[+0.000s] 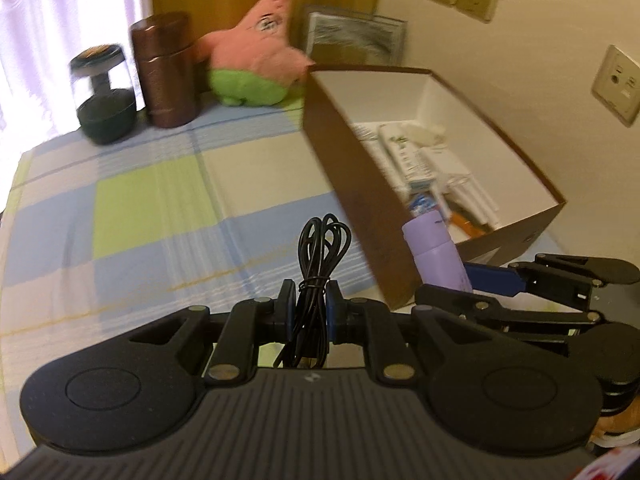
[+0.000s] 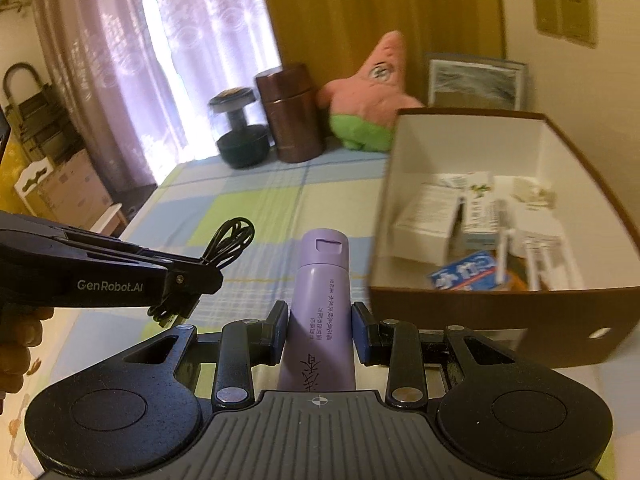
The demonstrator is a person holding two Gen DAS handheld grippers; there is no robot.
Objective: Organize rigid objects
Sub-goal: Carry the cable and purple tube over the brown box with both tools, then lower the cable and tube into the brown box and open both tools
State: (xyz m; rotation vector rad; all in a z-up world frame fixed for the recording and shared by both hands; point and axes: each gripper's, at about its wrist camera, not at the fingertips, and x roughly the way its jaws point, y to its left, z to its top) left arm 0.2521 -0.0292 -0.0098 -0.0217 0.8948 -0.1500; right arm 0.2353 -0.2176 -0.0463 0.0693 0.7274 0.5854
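The open brown cardboard box [image 2: 500,312] with white inside holds white cartons and tubes. Just left of it, the right gripper [image 2: 320,332] clamps a lilac plastic bottle [image 2: 322,300]; further left, the left gripper [image 1: 311,312] pinches a coiled black cable [image 1: 320,256], both raised above the checked cloth [image 1: 152,200].

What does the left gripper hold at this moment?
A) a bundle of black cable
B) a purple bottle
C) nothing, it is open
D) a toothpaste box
A: in the left wrist view the left gripper is shut on the tied black cable, while the purple bottle sits in the right gripper.
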